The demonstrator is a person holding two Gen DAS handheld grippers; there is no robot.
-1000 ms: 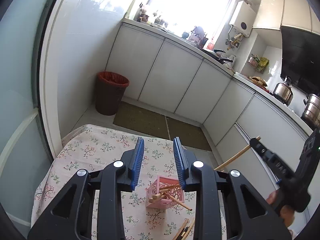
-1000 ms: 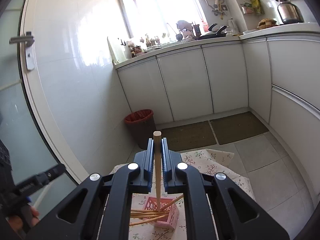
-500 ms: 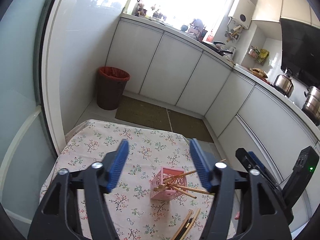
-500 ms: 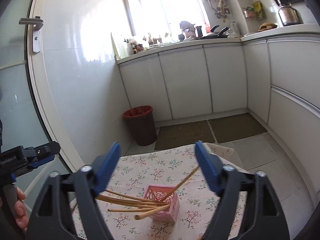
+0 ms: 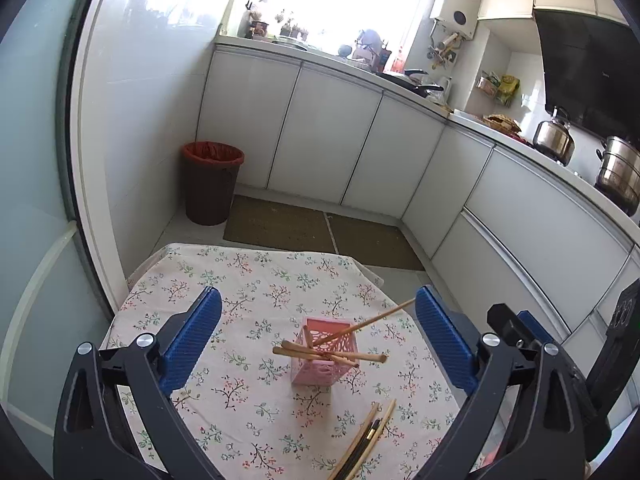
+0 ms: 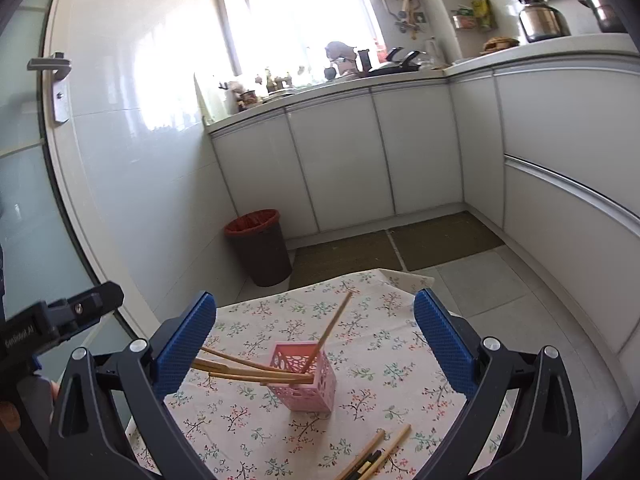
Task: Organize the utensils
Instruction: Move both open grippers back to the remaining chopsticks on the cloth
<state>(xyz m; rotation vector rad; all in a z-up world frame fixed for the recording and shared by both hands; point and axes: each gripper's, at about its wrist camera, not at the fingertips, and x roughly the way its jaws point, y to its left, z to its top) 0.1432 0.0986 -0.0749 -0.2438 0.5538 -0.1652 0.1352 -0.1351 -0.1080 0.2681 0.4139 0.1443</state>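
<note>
The left gripper [image 5: 316, 340] is opening, its blue fingers [image 5: 192, 340] spread wide at the lower left and lower right of its view, with nothing clamped between them. The right gripper [image 6: 316, 340] is opening too, fingers [image 6: 442, 344] far apart and empty. Between each pair, low in the middle of both views, a pink basket [image 5: 320, 362] stands on the flowered cloth covering the counter [image 5: 248, 280]. Several wooden chopsticks [image 6: 256, 370] lean out of the basket at different angles, one slanting up toward the far edge. More chopsticks [image 5: 366, 442] lie loose on the cloth near the bottom edge, apart from the basket.
</note>
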